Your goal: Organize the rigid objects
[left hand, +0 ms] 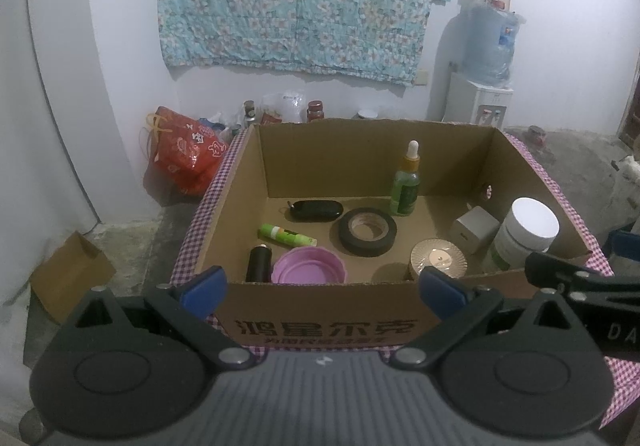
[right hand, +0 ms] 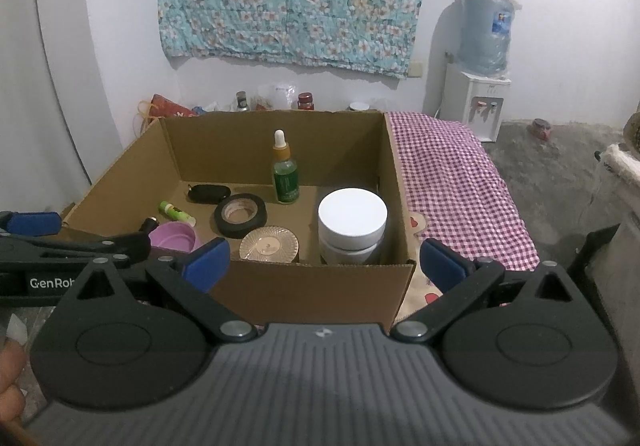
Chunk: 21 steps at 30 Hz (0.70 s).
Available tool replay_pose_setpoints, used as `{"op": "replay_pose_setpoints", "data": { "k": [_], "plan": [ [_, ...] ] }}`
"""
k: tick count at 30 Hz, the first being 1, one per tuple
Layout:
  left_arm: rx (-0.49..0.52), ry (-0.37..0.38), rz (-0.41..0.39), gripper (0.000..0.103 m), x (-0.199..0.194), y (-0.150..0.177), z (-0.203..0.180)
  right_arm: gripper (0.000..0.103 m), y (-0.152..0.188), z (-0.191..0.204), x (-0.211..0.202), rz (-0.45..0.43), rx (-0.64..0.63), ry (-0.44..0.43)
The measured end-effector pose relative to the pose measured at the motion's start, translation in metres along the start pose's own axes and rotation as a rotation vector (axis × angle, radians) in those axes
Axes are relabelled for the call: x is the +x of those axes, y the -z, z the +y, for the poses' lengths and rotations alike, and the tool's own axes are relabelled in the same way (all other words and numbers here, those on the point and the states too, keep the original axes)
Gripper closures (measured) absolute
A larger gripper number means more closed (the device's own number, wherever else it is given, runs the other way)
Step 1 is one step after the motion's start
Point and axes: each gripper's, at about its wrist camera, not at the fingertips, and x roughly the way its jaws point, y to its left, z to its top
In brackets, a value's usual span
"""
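The left gripper [left hand: 322, 288] hangs with its jaws spread wide and empty, just before the near wall of the cardboard box [left hand: 320, 322]. The right gripper [right hand: 322, 264] is likewise spread and empty, at the box's near right corner. Inside the box, a pink lid [left hand: 308, 266] and gold lid [left hand: 438, 258] lie by the near wall, black tape [left hand: 368, 232] mid-floor, a green dropper bottle [left hand: 406, 186] near the far wall, a white-lidded jar [left hand: 526, 236] against the right wall.

The cardboard box [left hand: 324, 326] front reads 鸿星尔克; the left gripper [right hand: 52, 283] shows "GenRob" (cut off).
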Motion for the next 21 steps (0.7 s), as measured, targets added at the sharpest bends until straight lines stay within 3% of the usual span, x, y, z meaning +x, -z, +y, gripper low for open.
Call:
{"op": "replay_pose_setpoints", "data": {
  "k": [21],
  "plan": [
    [0.013, 0.002, -0.017, 0.001, -0.004, -0.006, 0.010, 0.002, -0.003, 0.003, -0.002, -0.007, -0.003, -0.004]
  ]
}}
